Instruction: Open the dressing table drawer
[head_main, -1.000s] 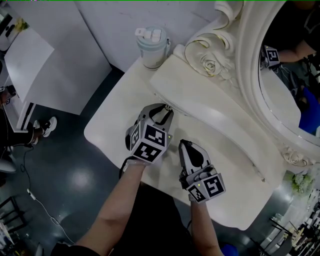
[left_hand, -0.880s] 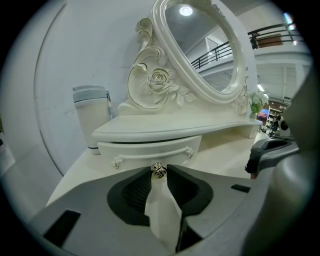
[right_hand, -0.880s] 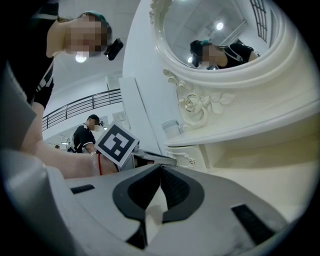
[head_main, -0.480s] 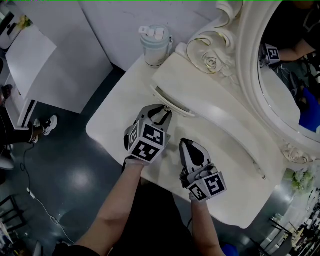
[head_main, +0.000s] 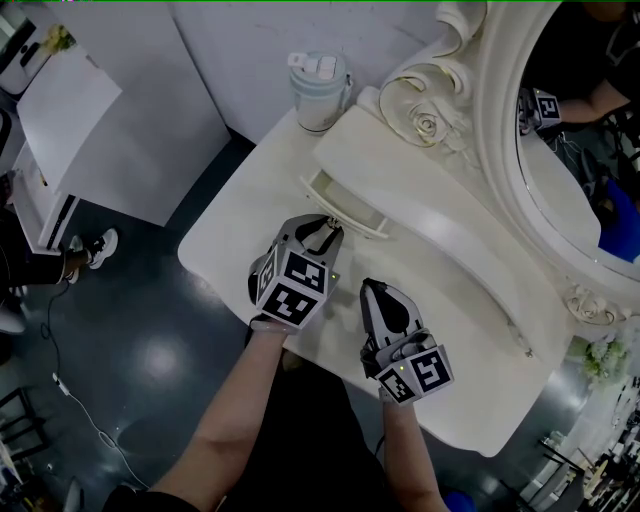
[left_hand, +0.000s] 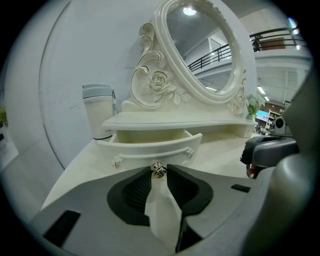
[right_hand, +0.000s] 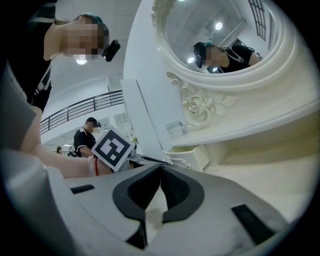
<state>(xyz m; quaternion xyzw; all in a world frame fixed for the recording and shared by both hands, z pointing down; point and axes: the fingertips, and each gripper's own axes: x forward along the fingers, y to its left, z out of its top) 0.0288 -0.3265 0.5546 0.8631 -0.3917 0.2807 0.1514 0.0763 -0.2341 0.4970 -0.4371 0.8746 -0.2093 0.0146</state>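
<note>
1. Left tool (head_main: 325, 230), centre-left of the head view: its jaws are clamped on the small metal knob (left_hand: 159, 170), pinched right at the tips.
2. Drawer (head_main: 345, 207), just above that tool and under the raised shelf: it stands partly out, and its inside shows as a narrow slot. The knob sits at the middle of its curved front. I judge the opening begun but not finished.
3. What seems left: a further pull toward the near edge of the bench (head_main: 230, 255), then letting go of the knob.
4. Right tool (head_main: 378, 296), centre-right: jaws together with nothing between them. It hovers over the bench beside the left tool and takes no part in the pull.
</note>
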